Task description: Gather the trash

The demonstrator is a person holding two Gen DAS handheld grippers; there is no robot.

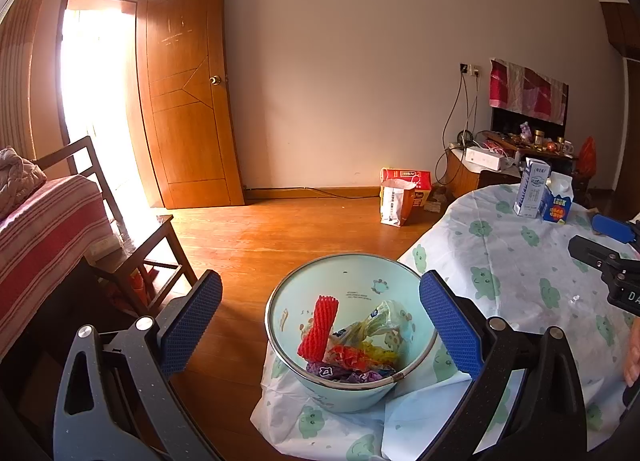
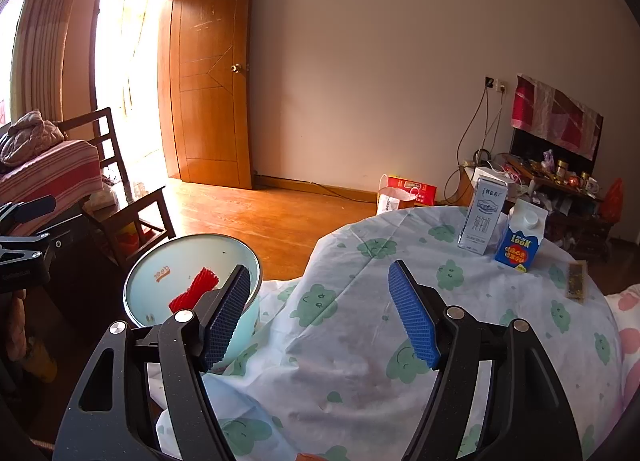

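A pale blue trash bin (image 1: 352, 281) stands beside the table and holds a red foam net (image 1: 319, 329), crumpled wrappers and plastic. It also shows in the right wrist view (image 2: 168, 261). My left gripper (image 1: 320, 325) is open and empty, hovering above the bin. My right gripper (image 2: 320, 313) is open and empty over the table with the cloud-print cloth (image 2: 400, 325). On the table's far side stand a tall white carton (image 2: 483, 215) and a blue LOOK carton (image 2: 520, 239). A small dark wrapper (image 2: 576, 281) lies at the right edge.
A wooden chair (image 1: 140, 245) and a striped sofa (image 1: 44, 229) stand at the left. Paper bags (image 1: 396, 201) sit on the wood floor by the wall. A cluttered cabinet (image 2: 560, 185) is behind the table. The door (image 1: 188, 101) stands open.
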